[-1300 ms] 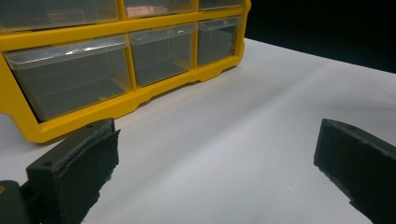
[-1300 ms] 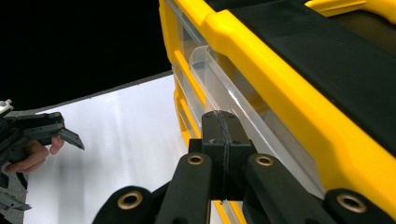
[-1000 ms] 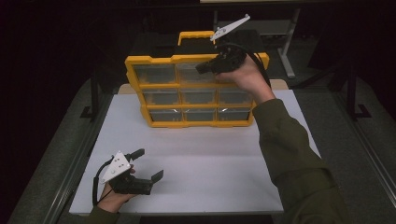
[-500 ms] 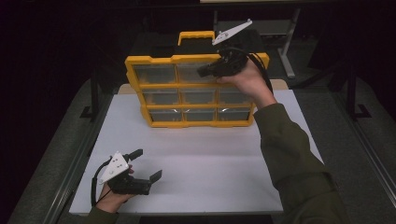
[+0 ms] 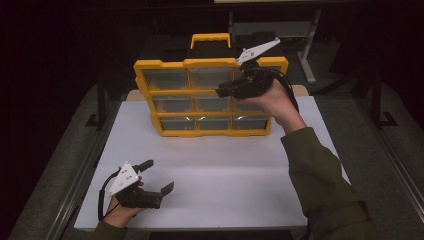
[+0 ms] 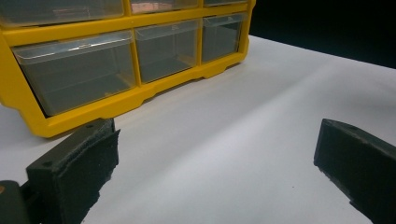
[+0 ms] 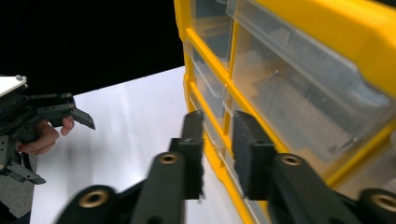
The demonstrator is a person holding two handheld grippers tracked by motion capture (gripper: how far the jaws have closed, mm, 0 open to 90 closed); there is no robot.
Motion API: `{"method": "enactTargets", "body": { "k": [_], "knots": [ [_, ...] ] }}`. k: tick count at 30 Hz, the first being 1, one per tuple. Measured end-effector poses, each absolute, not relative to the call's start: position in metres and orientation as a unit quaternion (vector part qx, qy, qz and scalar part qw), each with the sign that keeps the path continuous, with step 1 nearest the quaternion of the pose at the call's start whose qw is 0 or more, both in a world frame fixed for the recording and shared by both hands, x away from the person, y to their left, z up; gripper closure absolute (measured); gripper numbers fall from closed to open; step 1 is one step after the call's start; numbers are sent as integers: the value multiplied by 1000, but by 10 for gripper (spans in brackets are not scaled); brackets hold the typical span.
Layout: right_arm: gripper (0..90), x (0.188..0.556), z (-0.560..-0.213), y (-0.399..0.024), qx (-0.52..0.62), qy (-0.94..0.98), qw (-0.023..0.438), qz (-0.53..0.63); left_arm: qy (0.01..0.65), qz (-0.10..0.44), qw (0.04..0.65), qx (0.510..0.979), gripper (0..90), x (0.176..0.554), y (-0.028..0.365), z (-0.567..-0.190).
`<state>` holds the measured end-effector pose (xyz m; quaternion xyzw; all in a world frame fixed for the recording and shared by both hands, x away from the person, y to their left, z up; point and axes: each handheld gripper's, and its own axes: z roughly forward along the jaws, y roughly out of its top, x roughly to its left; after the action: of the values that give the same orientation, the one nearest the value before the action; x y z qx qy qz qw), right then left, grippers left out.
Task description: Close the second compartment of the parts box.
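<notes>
Standing upright on desk [image 5: 225,170], yellow drawer organizer [image 5: 210,97] facing person, long axis crosswise; right claw [image 5: 223,92] just opening, empty; left claw [image 5: 159,176] gaping, empty.

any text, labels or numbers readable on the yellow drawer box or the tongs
None can be read.
Drawer box: no label or brand shows on its yellow frame or clear drawers.
Left tongs and right tongs: no markings show.
</notes>
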<state>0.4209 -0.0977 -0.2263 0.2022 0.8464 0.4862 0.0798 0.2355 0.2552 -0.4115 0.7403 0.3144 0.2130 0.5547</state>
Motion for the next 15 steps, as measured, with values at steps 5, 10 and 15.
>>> {"method": "enactTargets", "body": {
  "k": [5,10,15],
  "knots": [
    [571,407,-237,-104,208,840,86,493,317,212,554,740,0,235,256,-412],
    [456,395,-247,-111,217,834,96,498,316,213,555,739,0,236,255,-412],
    [352,387,-256,-120,219,830,112,500,317,213,553,741,0,236,256,-412]
  ]
}}
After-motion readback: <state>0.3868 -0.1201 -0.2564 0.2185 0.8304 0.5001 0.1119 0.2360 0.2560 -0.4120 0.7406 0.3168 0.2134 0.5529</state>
